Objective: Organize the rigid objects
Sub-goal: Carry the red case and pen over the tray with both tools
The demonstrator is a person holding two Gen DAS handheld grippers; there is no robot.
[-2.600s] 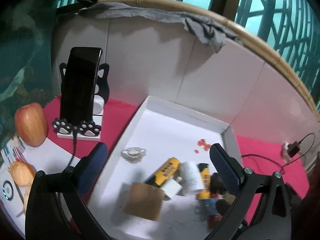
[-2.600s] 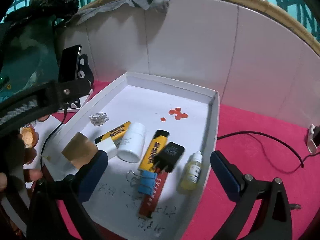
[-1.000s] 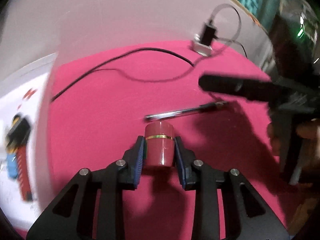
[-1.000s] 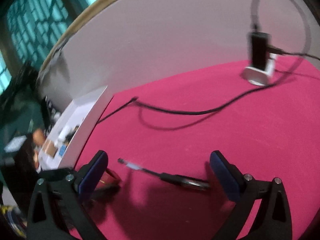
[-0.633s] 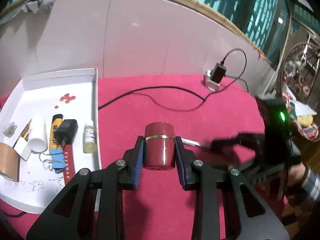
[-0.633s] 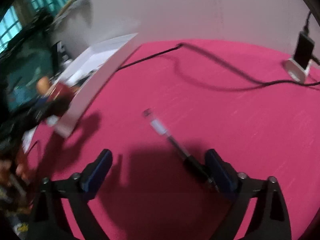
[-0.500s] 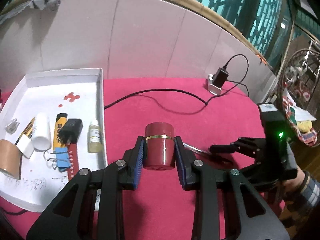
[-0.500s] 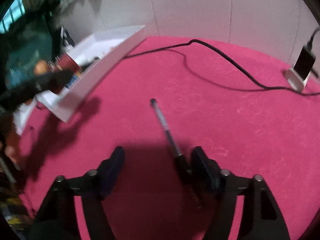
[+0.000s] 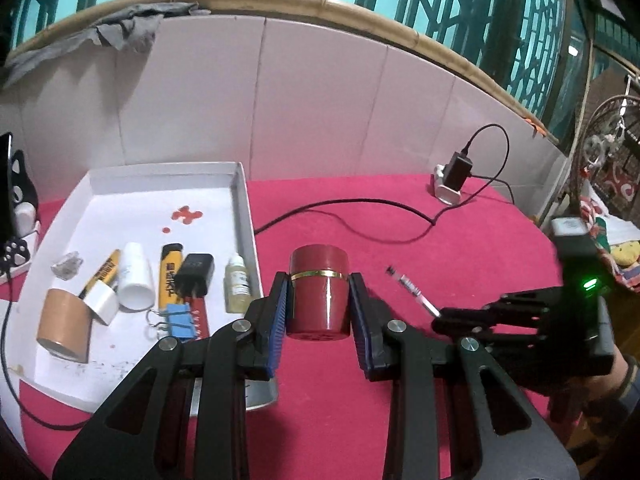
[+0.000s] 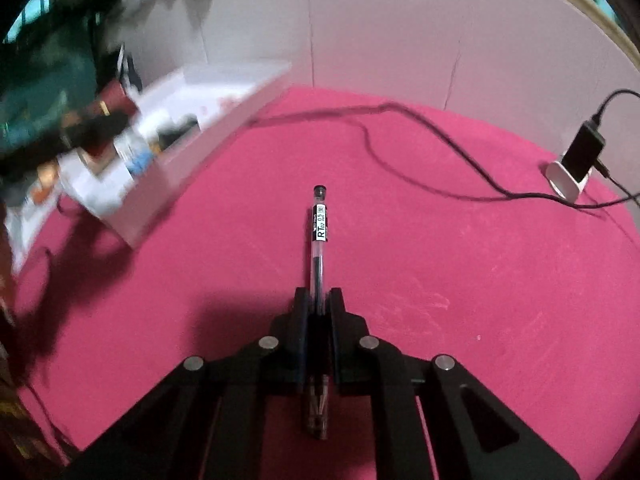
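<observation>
Both our grippers are loaded over the pink cloth-covered table (image 9: 460,240).

Our left gripper (image 9: 319,312) pinches a small dark-red cylindrical container with a gold band (image 9: 319,289) upright between its blue pads, just off the right-hand wall of the shallow white cardboard tray (image 9: 244,208) that lies toward the table's left edge. Our right gripper (image 10: 319,312) has just been closing, and its jaws now press together on a clear-barrelled ballpoint pen with a black cap (image 10: 319,236): the barrel runs straight ahead between the fingers, capped end pointing toward the white tiled wall at the table's back edge, grip end tucked behind the pads. In the left wrist view this pen (image 9: 412,292) slants out of the right gripper (image 9: 440,314), right of the red container and apart from it.
</observation>
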